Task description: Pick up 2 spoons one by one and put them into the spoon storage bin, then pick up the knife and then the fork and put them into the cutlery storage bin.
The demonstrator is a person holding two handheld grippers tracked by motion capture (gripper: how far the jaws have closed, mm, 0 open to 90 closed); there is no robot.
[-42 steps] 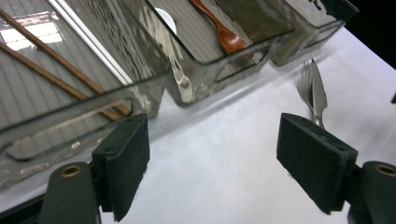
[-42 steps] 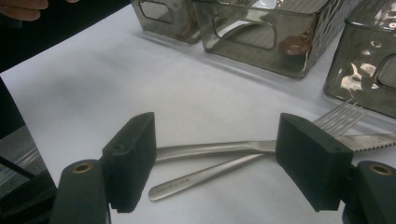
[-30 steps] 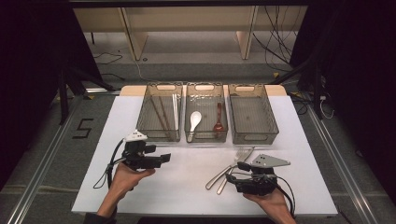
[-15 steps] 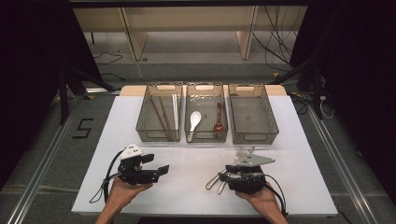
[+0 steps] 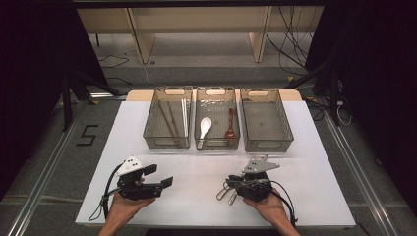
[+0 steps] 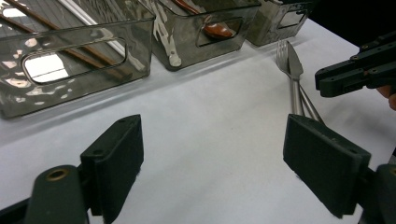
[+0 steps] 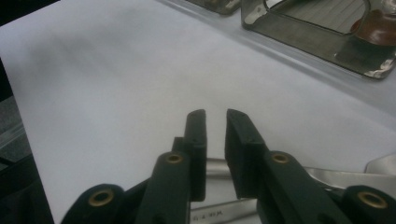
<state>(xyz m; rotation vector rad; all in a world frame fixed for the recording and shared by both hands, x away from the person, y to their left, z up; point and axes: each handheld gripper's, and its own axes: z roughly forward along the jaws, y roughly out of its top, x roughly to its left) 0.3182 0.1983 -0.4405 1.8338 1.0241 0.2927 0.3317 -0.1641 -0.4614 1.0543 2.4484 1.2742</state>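
A metal fork [image 6: 281, 51] and knife [image 6: 295, 70] lie side by side on the white table, at the front right in the high view [image 5: 224, 193]. My right gripper [image 5: 230, 183] lies low over them and points left. Its jaws have just been closing and now stand a narrow gap apart [image 7: 215, 116]; bare table shows between the tips, and the cutlery handles [image 7: 322, 179] run beneath the jaws. My left gripper [image 5: 160, 176] is at the front left and faces the cutlery, wide open [image 6: 212, 135] with nothing between its jaws.
Three clear bins stand in a row at the back. The left bin [image 5: 167, 142] holds chopsticks, the middle bin [image 5: 217, 144] a white spoon and a brown spoon, and the right bin [image 5: 268, 145] shows nothing inside. The table's front edge lies just behind both hands.
Both hands have drawn toward the table's near edge. The right gripper has shifted left over the cutlery and its jaws have narrowed from wide to nearly closed.
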